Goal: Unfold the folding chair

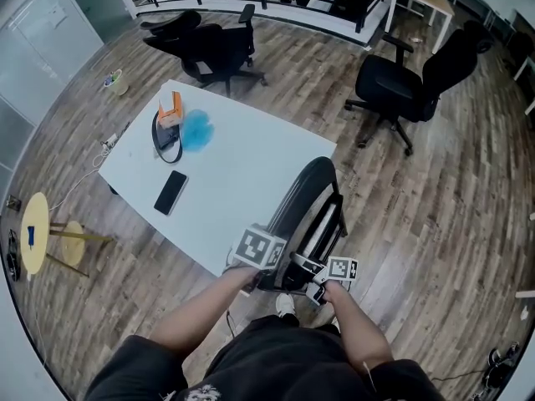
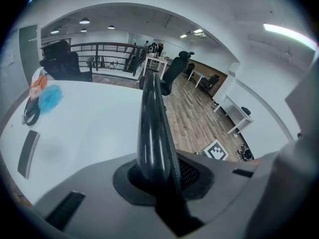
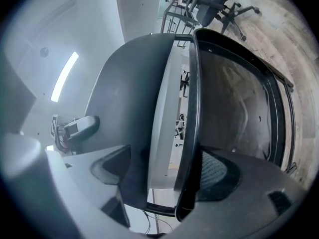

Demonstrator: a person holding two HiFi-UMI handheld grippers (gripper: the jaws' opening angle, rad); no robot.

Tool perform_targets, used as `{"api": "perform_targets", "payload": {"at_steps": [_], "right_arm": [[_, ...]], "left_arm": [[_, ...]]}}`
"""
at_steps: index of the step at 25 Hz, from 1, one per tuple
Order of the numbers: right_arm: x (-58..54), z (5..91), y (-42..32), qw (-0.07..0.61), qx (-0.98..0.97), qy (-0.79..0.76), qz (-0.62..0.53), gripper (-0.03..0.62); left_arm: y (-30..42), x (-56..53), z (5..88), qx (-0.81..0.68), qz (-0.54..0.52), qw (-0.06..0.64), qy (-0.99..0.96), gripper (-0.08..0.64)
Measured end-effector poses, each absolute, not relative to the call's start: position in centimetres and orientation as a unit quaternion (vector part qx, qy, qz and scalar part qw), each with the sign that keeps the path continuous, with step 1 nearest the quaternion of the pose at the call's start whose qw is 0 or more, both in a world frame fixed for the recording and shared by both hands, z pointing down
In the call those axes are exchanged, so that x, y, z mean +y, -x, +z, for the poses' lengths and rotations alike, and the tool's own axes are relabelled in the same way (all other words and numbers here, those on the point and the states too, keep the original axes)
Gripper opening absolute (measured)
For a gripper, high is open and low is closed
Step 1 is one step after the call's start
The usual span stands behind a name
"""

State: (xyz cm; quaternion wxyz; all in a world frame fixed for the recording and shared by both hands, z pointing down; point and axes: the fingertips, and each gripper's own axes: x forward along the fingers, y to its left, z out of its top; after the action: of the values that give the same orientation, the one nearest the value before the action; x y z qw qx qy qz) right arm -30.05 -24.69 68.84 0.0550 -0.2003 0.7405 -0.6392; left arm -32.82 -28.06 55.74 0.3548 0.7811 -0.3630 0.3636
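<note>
A black folding chair (image 1: 311, 203) stands folded on the wooden floor, against the near right edge of the white table (image 1: 234, 161). My left gripper (image 1: 261, 249) is at the chair's top left. In the left gripper view it (image 2: 160, 179) is shut on the thin curved edge of the chair's backrest (image 2: 152, 118), which rises straight out from between the jaws. My right gripper (image 1: 331, 272) is at the chair's near right side. In the right gripper view its jaws (image 3: 167, 176) close around the dark back panel (image 3: 124, 98) and the black seat frame (image 3: 193, 113).
On the table lie a black phone (image 1: 170, 192), a blue fluffy thing (image 1: 197, 130) and an orange box (image 1: 170, 107) with a black cord. Two black office chairs (image 1: 410, 82) (image 1: 209, 47) stand beyond the table. A small yellow stool (image 1: 35, 232) is at the left.
</note>
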Motion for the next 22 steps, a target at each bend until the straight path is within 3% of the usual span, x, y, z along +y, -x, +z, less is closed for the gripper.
{"api": "perform_targets", "payload": {"at_steps": [4, 7, 10, 13, 18, 22], "right_arm": [[-24.5, 69.3, 30.0, 0.041, 0.748, 0.208, -0.629, 0.403], [-24.7, 69.5, 29.0, 0.029, 0.761, 0.221, -0.609, 0.403], [-24.7, 68.2, 26.9, 0.031, 0.773, 0.265, -0.576, 0.403], [-23.9, 66.9, 23.3, -0.014, 0.805, 0.337, -0.489, 0.403], [-20.9, 61.2, 16.4, -0.061, 0.841, 0.438, -0.312, 0.403], [-17.1, 54.8, 13.4, -0.027, 0.855, 0.45, -0.255, 0.402]], "left_arm": [[32.9, -28.1, 55.6, -0.368, 0.364, 0.343, -0.784, 0.072], [33.3, -28.6, 55.2, -0.397, 0.371, 0.289, -0.789, 0.101], [34.8, -28.5, 53.2, -0.428, 0.369, 0.226, -0.793, 0.168], [36.5, -27.2, 50.4, -0.466, 0.368, 0.175, -0.785, 0.213], [34.7, -23.5, 43.3, -0.546, 0.309, 0.096, -0.773, 0.212], [27.3, -19.2, 40.9, -0.52, 0.198, 0.139, -0.819, 0.152]]}}
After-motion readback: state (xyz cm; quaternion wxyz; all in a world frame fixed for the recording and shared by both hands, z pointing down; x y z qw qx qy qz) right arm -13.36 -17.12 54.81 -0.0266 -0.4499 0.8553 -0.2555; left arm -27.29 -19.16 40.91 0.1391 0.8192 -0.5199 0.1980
